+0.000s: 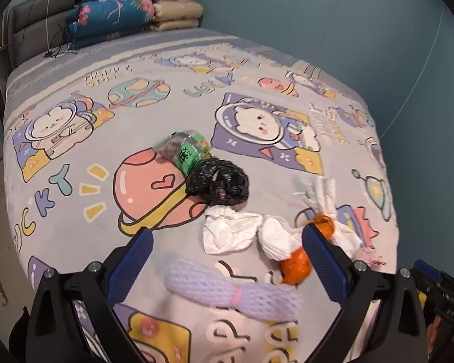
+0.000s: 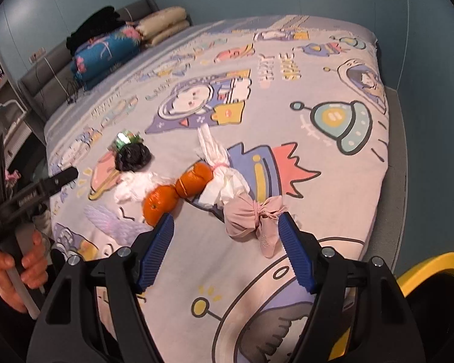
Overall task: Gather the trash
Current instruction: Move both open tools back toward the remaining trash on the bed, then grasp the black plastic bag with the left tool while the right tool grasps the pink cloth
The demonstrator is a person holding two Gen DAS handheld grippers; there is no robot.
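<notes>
Trash clustered mid-bed (image 1: 75,181): bottle (image 1: 184,149) touching bag (image 1: 219,186), tissues (image 1: 231,233) beside oranges (image 2: 178,193); folded bedding (image 1: 112,21) at headboard edge.

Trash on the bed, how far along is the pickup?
Nothing looks collected yet. Both claws, left and right, are open and empty. The black bag, green bottle, tissues, oranges and pink bundle all remain on the bed.

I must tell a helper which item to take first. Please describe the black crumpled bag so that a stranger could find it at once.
Look at the bed with the cartoon space print, at the big pink planet drawn on it. The black crumpled bag lies at that planet's right edge, touching a clear bottle with a green label. It is the only dark piece; the tissues beside it are white.
</notes>
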